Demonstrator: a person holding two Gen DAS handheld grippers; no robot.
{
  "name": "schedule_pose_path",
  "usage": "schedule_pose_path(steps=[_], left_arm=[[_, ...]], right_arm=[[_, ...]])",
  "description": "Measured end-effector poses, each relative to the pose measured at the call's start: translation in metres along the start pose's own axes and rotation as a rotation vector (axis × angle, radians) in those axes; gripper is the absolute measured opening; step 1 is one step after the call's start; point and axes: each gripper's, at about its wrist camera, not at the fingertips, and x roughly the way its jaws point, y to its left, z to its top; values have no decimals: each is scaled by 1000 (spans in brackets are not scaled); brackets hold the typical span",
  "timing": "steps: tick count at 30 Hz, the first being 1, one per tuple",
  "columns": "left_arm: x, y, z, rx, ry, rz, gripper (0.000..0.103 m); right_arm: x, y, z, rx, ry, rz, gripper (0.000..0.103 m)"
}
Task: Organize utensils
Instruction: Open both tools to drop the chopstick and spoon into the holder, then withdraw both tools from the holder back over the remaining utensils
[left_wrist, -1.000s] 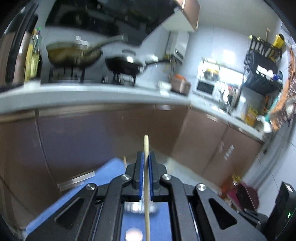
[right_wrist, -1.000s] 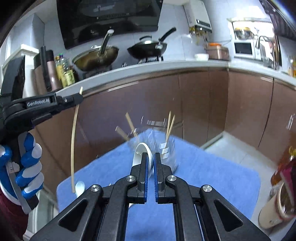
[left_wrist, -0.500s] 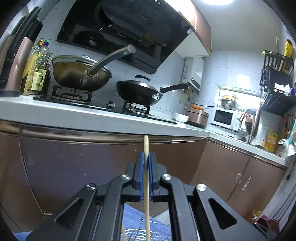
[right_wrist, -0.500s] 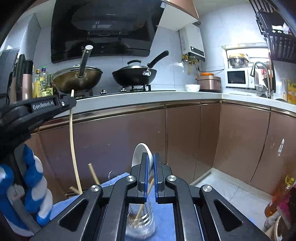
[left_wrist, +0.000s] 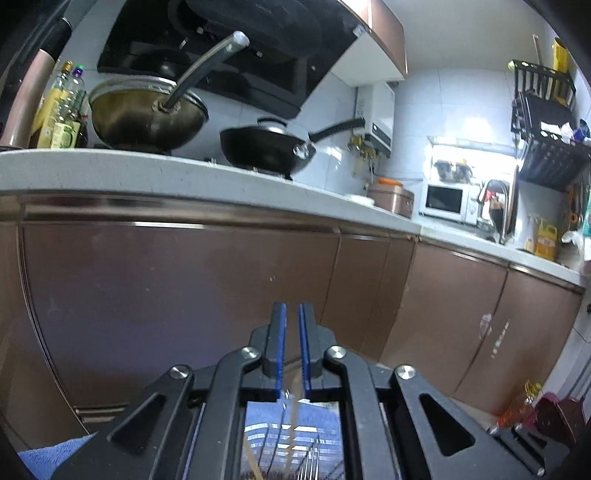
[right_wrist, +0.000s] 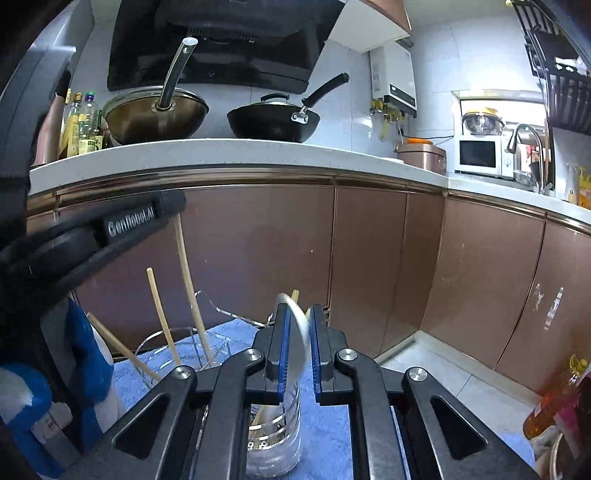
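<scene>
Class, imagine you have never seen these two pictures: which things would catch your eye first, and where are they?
First, the right gripper, jaws opening around a white plastic spoon over a clear glass holder on the blue towel. At the left, the left gripper, also opening, meets a pale wooden chopstick. Behind, two woks sit on the counter.

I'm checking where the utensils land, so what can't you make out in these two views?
Left wrist view: the chopstick is blurred, its ends hidden behind the left gripper, whose jaws are opening clear of it.
Right wrist view: the jar is partly hidden behind the right gripper, whose jaws are opening around the blurred spoon.
</scene>
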Motion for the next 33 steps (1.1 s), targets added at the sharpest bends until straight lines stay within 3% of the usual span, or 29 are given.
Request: schedule_pose_path(steps=[4,7,19,22,27,33], left_arm=[[-10,4,0,-2,13,-4,29],[-26,4,6,16,2,-3,35],[-132,19,49,45,5,-28,41],[-162,24,55,56,33,-12,55],[-212,30,51,91,44,5,68],[-260,38,47,87,50,11,70]], right_arm=[[-12,-2,-1,21,-2,-5,22],[-26,-7,3,48,-15,-15,24],[-121,-16,18,137,-19,-42,35],[-147,-11,20,153,-8,-41,38],[-192,4,20,169,-11,-39,46],[-237,18,24,193,-32,-53,56]])
